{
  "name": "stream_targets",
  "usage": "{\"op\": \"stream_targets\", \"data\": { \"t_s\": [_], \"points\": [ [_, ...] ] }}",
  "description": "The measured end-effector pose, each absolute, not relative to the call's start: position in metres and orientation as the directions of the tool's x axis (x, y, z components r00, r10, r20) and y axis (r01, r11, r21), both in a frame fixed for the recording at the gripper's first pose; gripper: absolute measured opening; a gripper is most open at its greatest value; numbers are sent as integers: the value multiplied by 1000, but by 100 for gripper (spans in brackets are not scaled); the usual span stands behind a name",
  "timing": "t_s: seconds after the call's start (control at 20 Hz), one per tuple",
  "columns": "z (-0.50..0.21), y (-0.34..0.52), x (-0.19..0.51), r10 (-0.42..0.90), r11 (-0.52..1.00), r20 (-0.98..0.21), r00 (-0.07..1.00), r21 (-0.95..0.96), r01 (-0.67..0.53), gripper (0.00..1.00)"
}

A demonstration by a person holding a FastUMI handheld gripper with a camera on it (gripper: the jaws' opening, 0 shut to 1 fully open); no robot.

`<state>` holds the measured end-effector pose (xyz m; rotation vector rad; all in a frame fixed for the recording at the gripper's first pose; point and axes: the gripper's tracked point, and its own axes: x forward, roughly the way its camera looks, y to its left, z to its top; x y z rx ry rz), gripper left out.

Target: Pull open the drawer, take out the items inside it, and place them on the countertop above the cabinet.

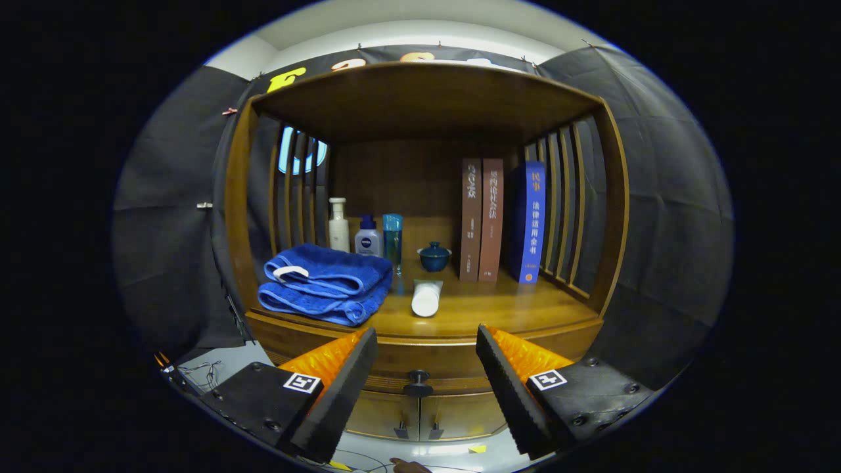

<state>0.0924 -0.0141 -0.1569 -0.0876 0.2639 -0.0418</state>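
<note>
Warm brown wood makes up the cabinet [420, 98] in the gripper view; its drawer [420, 364] sits flush under the countertop [486, 309], with a dark round knob [418, 377] low between the two fingers and a little beyond them. On the countertop lie a folded blue towel [325, 282], a white tube [426, 299] on its side, three bottles [368, 236], a small lidded cup [433, 256] and three upright books [502, 220]. With the drawer closed, this fits either a drawer yet to be emptied or one shut again after its contents went up; which of those things came from inside cannot be told. If the pull is in hand, it would go best centred on the knob and drawn straight back. The gripper [427, 341] stands wide open, fingers holding and touching nothing.
</note>
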Motion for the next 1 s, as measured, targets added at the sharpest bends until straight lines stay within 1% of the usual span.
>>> {"op": "stream_targets", "data": {
  "t_s": [0.1,0.3,0.4,0.7,1.0],
  "points": [
    [-130,-7,84,-40,994,-232,972,-107,15,100],
    [-70,4,65,-27,995,-135,990,-104,13,99],
    [-47,5,55,-35,994,-106,994,-104,24,99],
    [-19,13,31,-34,995,-81,996,-97,26,99],
    [-15,15,21,-47,994,-72,996,-105,39,99]
  ]
}}
